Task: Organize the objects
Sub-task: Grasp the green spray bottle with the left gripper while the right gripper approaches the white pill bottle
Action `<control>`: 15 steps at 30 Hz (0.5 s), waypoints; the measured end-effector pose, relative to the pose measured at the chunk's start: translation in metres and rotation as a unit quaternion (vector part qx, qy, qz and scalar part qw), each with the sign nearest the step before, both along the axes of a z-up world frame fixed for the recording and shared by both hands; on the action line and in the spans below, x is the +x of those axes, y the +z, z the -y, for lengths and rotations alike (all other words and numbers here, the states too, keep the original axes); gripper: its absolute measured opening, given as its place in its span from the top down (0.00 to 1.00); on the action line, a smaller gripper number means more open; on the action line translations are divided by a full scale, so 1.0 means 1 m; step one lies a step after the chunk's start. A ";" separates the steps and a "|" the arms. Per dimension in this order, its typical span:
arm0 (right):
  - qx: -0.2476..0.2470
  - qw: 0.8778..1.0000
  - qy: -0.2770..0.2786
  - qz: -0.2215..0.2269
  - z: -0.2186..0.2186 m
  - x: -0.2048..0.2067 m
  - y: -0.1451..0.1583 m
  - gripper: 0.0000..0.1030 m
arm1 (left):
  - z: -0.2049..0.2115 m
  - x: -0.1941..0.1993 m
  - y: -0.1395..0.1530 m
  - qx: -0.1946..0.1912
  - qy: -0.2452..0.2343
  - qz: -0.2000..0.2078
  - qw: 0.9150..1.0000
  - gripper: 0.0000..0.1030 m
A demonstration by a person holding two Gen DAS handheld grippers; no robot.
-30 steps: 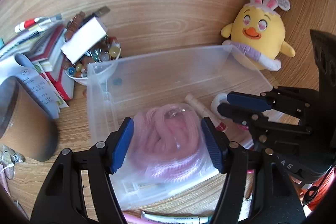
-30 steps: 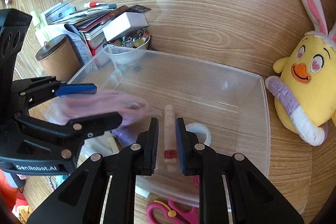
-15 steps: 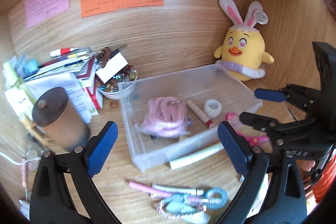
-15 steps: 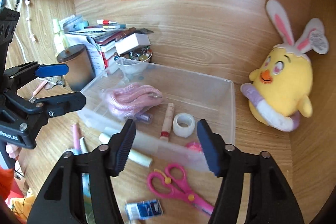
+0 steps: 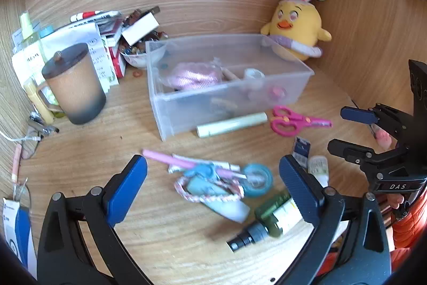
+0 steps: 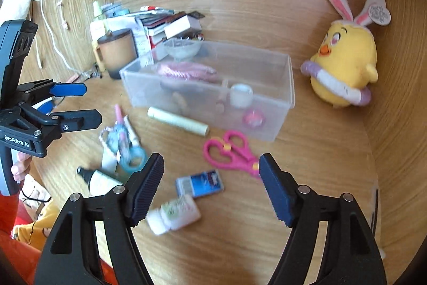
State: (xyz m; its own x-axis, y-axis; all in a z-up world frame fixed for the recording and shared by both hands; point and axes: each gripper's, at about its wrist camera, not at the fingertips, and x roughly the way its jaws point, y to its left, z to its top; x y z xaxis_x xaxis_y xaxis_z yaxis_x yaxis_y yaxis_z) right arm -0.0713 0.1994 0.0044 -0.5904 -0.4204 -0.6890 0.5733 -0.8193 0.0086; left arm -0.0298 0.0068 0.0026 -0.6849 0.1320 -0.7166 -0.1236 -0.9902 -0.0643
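A clear plastic bin (image 5: 299,66) (image 6: 289,76) stands on the wooden desk and holds a pink rope bundle (image 5: 194,75) (image 6: 184,70), a white tape roll (image 6: 240,95) and small items. My left gripper (image 5: 213,183) is open and empty, above a pile of pens, a teal tape ring (image 5: 257,179) and a green spray bottle (image 5: 269,221). My right gripper (image 6: 210,186) is open and empty, above a blue packet (image 6: 200,182) and a small white bottle (image 6: 173,214). Pink scissors (image 5: 296,120) (image 6: 232,150) and a pale tube (image 5: 232,124) (image 6: 177,120) lie in front of the bin.
A yellow chick plush (image 5: 296,26) (image 6: 344,66) sits at the back right. A brown lidded mug (image 5: 72,82) (image 6: 116,51), stacked books and a bowl of beads (image 5: 133,52) crowd the back left. Wooden walls close the back and right.
Both grippers have let go inside the bin, opened wide and pulled back toward the desk front. The pink bundle and the stick now lie in the bin.
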 end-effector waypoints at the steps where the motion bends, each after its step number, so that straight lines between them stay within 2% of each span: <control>1: 0.000 1.000 0.006 0.005 -0.001 0.005 -0.005 0.31 | -0.003 0.004 -0.003 0.000 -0.004 0.001 1.000 0.02; 9: 0.005 0.999 0.039 0.024 -0.001 0.029 -0.030 0.21 | -0.038 0.022 -0.026 -0.004 -0.060 0.026 0.998 0.02; 15: 0.024 0.998 0.056 0.026 0.015 0.025 -0.043 0.21 | -0.046 0.023 -0.034 -0.004 -0.076 0.030 0.997 0.03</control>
State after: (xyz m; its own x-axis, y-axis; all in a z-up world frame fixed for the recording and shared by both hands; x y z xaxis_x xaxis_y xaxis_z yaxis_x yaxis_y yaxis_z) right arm -0.0461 0.1844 -0.0386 -0.5047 -0.4480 -0.7380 0.6615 -0.7500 0.0028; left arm -0.0063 0.0531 -0.0314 -0.6136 0.2257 -0.7567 -0.2688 -0.9607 -0.0686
